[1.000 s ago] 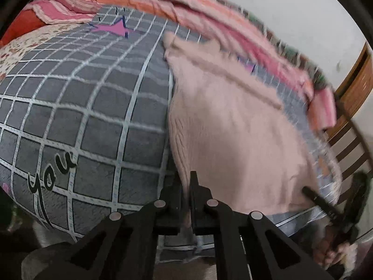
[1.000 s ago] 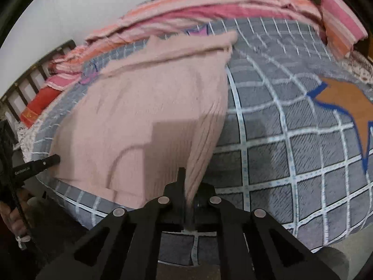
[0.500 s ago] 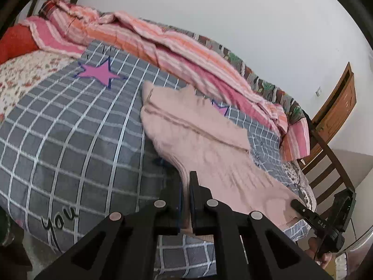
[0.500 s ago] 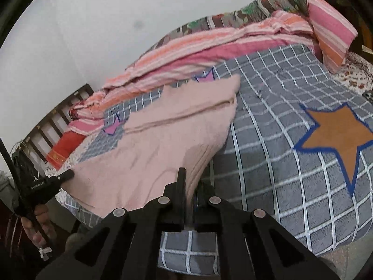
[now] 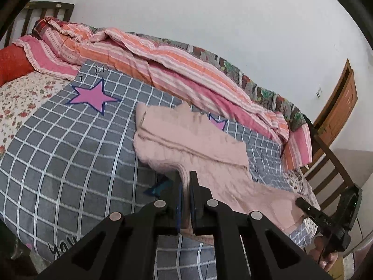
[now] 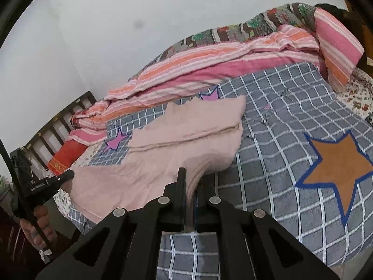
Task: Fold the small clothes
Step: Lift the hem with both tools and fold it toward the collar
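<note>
Showing: a pink knitted garment (image 5: 186, 144) being held over a bed by two hand-held tongs, seen from a camera on each.
Left tongs (image 5: 185, 182): pressed together on one near corner of the pink knitted garment, the cloth pinched between the two black fingers.
Right tongs (image 6: 191, 182): pressed together on the other near corner of the same garment (image 6: 177, 144), a bunched fold caught between the fingers.
Garment: its near edge hangs lifted between the two tongs, while the far part, with a folded band across it, lies flat on the grey checked blanket (image 5: 70, 154).
Blanket: grey with white grid lines, a purple star (image 5: 92, 96) beyond the garment's far left corner, a large orange star (image 6: 338, 163) off to the right, and the word "You" near the front edge.
Behind: a striped pink and orange quilt (image 5: 163, 65) heaped along the white wall (image 5: 209, 11), a red pillow (image 6: 66, 154) by the dark slatted bed frame (image 6: 51, 126).
Person: a hand (image 6: 38, 226) grips the left tool's handle, visible at the edge of the right camera's view.
Far right: a wooden door (image 5: 340, 107).
</note>
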Motion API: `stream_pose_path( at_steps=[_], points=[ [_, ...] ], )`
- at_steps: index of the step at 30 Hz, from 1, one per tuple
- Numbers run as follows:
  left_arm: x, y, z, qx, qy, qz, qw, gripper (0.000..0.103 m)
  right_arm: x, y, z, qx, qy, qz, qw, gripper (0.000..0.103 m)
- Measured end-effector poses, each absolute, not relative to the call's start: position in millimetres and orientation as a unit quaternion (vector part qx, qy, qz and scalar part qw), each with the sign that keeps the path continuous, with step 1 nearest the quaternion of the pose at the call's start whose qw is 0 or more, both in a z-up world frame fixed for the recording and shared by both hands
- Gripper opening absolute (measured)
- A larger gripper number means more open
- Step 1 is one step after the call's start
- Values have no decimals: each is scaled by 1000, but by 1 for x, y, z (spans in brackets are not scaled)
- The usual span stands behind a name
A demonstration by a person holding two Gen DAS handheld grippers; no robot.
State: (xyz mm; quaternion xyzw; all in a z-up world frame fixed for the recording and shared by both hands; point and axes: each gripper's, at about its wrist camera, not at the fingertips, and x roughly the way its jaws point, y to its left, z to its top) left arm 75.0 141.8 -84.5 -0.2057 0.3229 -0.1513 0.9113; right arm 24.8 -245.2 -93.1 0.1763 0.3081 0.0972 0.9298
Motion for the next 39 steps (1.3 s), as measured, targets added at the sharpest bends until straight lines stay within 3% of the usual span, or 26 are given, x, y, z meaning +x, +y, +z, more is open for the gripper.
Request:
stream_pose_path(
  at_steps=[17, 39],
  points=[
    [168, 137, -60, -217, 307, -94, 922, 6, 112, -273, -67, 270, 252, 96, 925, 5],
    [334, 112, -128, -205, 378, -46, 902, 6, 282, -268, -118, 221, 322, 76, 918, 5]
  ],
)
